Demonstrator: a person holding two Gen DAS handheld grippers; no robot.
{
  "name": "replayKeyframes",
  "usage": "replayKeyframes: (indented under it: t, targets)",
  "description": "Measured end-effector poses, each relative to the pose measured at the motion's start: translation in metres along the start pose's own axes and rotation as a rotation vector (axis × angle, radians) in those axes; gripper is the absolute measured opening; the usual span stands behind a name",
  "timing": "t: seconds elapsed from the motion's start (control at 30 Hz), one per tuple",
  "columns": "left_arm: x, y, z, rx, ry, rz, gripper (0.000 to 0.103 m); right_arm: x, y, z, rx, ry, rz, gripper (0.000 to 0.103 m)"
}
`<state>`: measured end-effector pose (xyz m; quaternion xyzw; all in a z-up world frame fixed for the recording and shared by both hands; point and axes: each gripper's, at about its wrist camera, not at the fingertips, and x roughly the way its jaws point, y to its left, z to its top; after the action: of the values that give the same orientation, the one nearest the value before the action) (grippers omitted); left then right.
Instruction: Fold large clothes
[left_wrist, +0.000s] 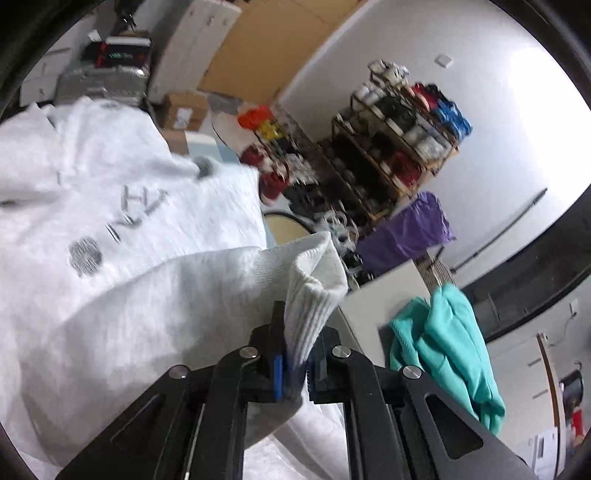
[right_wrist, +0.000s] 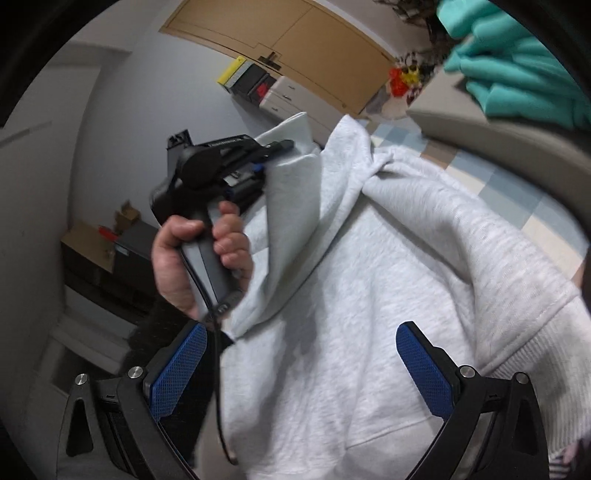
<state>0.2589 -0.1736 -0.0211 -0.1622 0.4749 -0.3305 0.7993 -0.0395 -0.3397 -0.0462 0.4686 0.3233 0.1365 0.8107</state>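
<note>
A light grey hoodie (left_wrist: 110, 258) with grey lettering on its chest hangs lifted in the air. My left gripper (left_wrist: 295, 354) is shut on a ribbed edge of the hoodie (left_wrist: 314, 295), which sticks up between the blue pads. In the right wrist view the hoodie (right_wrist: 369, 295) fills the middle, and the left gripper (right_wrist: 273, 151), held by a hand (right_wrist: 199, 258), pinches its upper edge. My right gripper (right_wrist: 301, 365) is open and empty, its blue pads (right_wrist: 181, 369) wide apart in front of the hoodie body.
A teal garment (left_wrist: 447, 350) lies on a grey surface (left_wrist: 388, 299) at the right; it also shows in the right wrist view (right_wrist: 517, 66). Cluttered shelves (left_wrist: 388, 140), a purple cloth (left_wrist: 406, 232), boxes and a brown door stand behind. A checkered surface (right_wrist: 498, 184) lies below the hoodie.
</note>
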Motion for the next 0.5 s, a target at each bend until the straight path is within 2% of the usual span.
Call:
replayKeyframes:
  t: [0.1, 0.13, 0.2, 0.23, 0.27, 0.4, 0.5]
  targets:
    - [-0.001, 0.002, -0.002, -0.014, 0.088, -0.005, 0.01, -0.001, -0.014, 0.003, 0.073, 0.006, 0.005, 0.103]
    - [-0.001, 0.007, -0.002, -0.031, 0.102, -0.02, 0.019, -0.001, -0.013, 0.004, 0.066, 0.004, -0.001, 0.103]
    - [-0.022, 0.011, -0.004, -0.049, 0.095, -0.05, 0.043, -0.001, -0.008, 0.003, 0.04, 0.005, -0.014, 0.103]
    - [-0.033, 0.014, -0.006, -0.043, 0.074, -0.037, 0.068, -0.001, -0.005, 0.002, 0.024, 0.007, -0.02, 0.103]
    - [-0.046, 0.017, -0.008, -0.04, 0.042, -0.025, 0.077, 0.001, -0.002, 0.002, 0.012, 0.009, -0.023, 0.103]
    - [-0.119, 0.04, -0.036, -0.066, -0.053, 0.009, 0.077, 0.004, 0.002, 0.001, -0.009, 0.013, -0.045, 0.103]
    - [-0.163, 0.055, -0.071, -0.099, -0.098, 0.129, 0.078, 0.01, 0.008, 0.0, -0.044, 0.022, -0.088, 0.103]
